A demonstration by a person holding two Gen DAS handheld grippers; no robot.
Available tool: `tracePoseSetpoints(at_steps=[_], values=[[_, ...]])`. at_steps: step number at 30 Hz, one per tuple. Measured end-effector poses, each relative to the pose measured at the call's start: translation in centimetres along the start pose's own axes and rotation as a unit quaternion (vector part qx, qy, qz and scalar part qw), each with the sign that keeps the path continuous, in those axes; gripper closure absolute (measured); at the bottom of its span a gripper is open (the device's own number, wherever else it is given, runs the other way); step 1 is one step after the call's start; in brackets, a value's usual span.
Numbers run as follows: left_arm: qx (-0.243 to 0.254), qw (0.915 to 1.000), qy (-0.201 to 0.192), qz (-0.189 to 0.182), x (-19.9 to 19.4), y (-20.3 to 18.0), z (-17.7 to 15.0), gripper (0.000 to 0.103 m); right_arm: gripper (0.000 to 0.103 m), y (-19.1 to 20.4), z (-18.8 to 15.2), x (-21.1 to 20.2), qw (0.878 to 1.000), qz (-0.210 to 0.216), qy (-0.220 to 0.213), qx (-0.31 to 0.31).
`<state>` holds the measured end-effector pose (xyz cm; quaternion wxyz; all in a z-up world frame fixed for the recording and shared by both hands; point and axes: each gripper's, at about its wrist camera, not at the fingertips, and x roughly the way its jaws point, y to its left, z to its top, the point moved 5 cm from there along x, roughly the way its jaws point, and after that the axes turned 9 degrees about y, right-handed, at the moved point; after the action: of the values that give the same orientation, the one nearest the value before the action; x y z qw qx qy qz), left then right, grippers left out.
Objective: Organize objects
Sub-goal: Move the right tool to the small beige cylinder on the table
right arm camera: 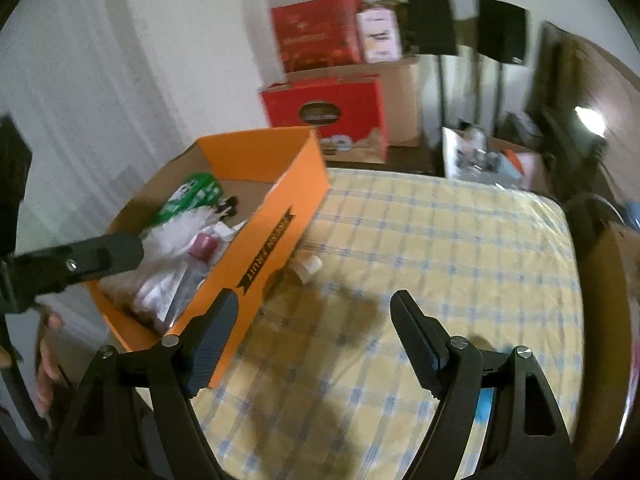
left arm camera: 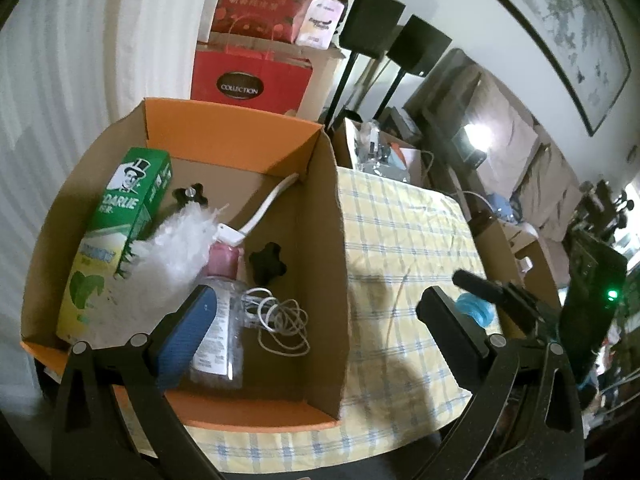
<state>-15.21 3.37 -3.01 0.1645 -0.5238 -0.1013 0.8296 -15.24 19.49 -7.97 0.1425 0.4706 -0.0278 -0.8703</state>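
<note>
Orange cardboard box (left arm camera: 224, 136) sits on the checked tablecloth (right arm camera: 440, 240), already full of a toothpaste pack (left arm camera: 116, 232), bottle (left arm camera: 218, 320) and cord (left arm camera: 280, 320). Left gripper (left arm camera: 316, 320) and right gripper (right arm camera: 312, 340) both gape wide, holding nothing. One small white pot (right arm camera: 306, 268) still waits just beside the box; I think the right one should grab it next

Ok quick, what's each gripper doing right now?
Left gripper: open, holding nothing, over the cardboard box.
Right gripper: open, holding nothing.
</note>
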Motion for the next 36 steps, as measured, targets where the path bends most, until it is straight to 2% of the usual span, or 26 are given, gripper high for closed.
tracePoseSetpoints(at_steps=[10,18,27,31,36], values=[[0.016,0.9996,0.001,0.024,0.9,1.3,0.9,0.001,0.027,0.2,1.5,5.5,0.993,-0.002,0.032,-0.114],[0.014,0.9997,0.002,0.021,1.4,2.1,1.6,0.001,0.043,0.4,2.2,9.4,0.985,0.019,0.068,-0.155],[0.011,0.9997,0.012,0.016,2.6,2.4,2.2,0.001,0.058,2.1,2.1,12.1,0.968,0.026,0.098,-0.230],[0.011,0.9997,0.015,0.017,3.0,2.6,2.3,0.001,0.059,2.0,2.3,12.8,0.963,0.024,0.108,-0.246],[0.009,0.9997,0.017,0.017,3.2,2.8,2.4,0.001,0.059,1.8,2.8,13.6,0.961,0.045,0.116,-0.246]])
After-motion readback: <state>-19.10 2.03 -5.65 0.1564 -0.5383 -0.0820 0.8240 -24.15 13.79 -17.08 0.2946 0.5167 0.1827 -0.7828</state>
